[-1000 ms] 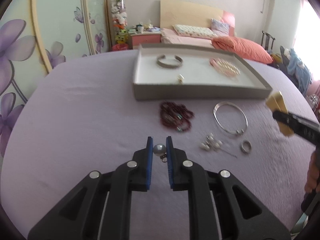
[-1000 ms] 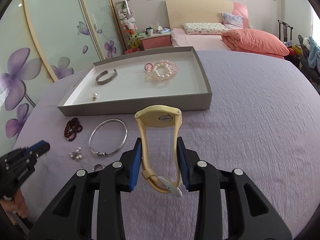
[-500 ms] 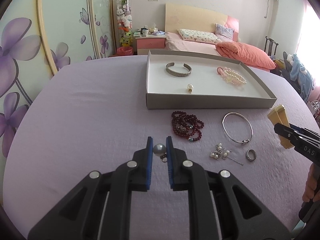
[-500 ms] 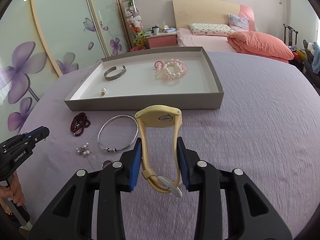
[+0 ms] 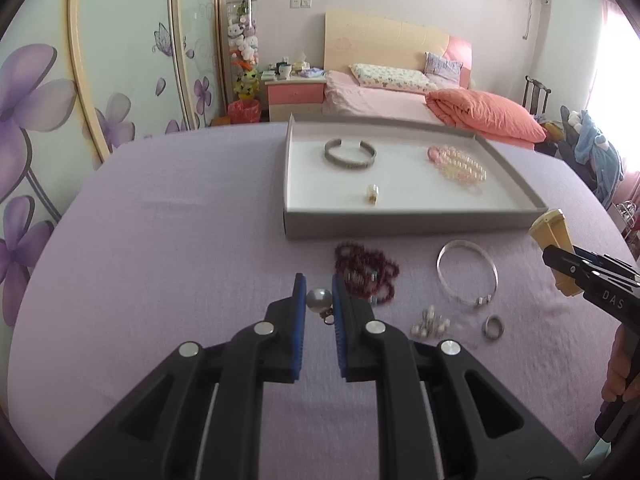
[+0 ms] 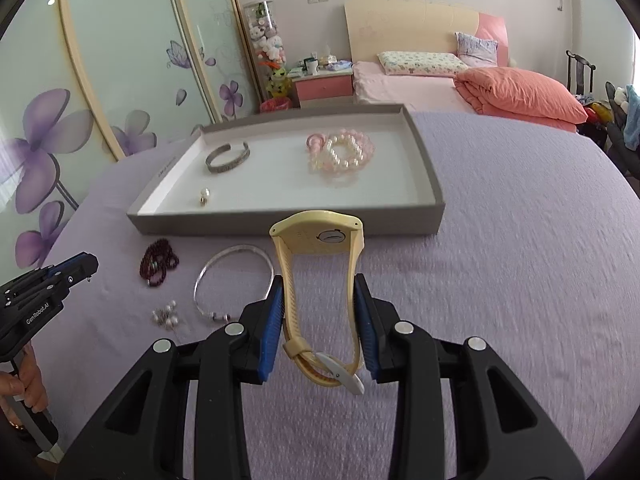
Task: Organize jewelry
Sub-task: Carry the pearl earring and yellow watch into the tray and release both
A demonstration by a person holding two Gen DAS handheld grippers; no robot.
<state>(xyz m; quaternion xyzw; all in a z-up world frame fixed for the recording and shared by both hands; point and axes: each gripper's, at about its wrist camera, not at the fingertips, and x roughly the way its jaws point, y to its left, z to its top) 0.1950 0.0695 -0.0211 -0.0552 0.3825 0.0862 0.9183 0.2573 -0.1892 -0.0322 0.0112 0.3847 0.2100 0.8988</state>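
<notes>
Jewelry: I see bangle and beads before tray.
Left tool: I pinch pearl.
Right tool: I clamp watch.

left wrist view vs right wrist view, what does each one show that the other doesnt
Only the left wrist view shows the grey pearl earring pinched in the left gripper, and the small ring on the purple cloth.

Only the right wrist view shows the whole yellow watch with its buckle, clamped in the right gripper.

Both show the grey tray holding the silver cuff, pink and pearl bracelets and a small pearl earring, plus the dark red beads, silver bangle and pearl cluster outside it.
</notes>
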